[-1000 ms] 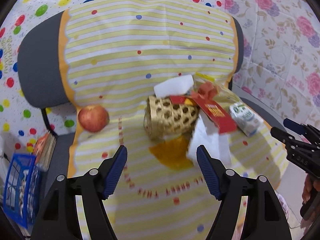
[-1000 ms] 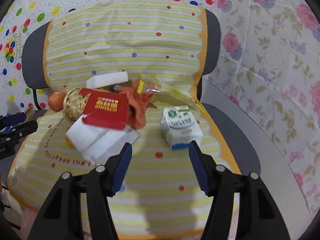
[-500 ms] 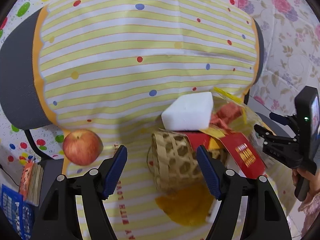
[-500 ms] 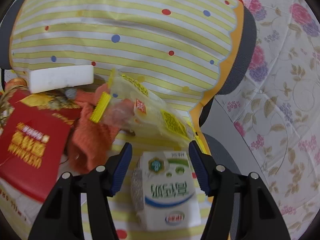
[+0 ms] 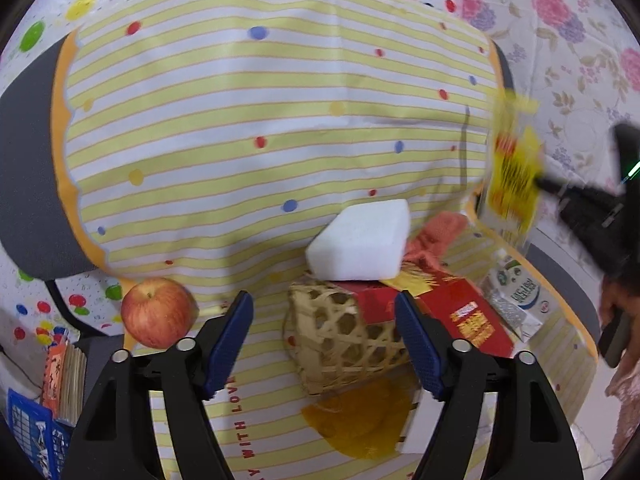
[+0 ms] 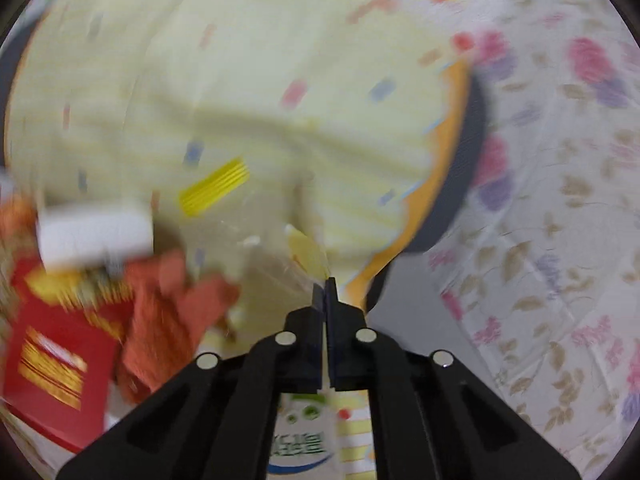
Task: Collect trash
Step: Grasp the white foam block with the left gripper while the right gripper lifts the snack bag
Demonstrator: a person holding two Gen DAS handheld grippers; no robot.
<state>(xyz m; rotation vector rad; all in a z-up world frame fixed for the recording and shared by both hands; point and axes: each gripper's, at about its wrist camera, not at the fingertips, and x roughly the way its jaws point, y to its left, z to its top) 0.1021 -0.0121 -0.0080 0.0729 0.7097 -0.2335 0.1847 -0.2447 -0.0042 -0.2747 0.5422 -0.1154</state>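
My right gripper (image 6: 325, 285) is shut on a clear plastic wrapper with yellow print (image 6: 256, 220), lifted off the chair; the wrapper also shows in the left wrist view (image 5: 514, 168), raised at the right. My left gripper (image 5: 324, 340) is open and empty, just in front of a woven basket (image 5: 344, 340) lying on its side. On the basket rest a white foam block (image 5: 360, 240) and a red envelope (image 5: 452, 316). An orange cloth (image 5: 436, 236), a milk carton (image 5: 516, 300) and an orange peel (image 5: 360, 420) lie around it.
A red apple (image 5: 158, 312) sits left of the basket on the striped chair cover (image 5: 240, 140). Books and a blue crate (image 5: 24, 432) stand at the lower left. A floral sheet (image 6: 560, 240) hangs to the right.
My right gripper has shut on the plastic wrapper and lifted it up and to the right. My left gripper has stayed open near the basket.
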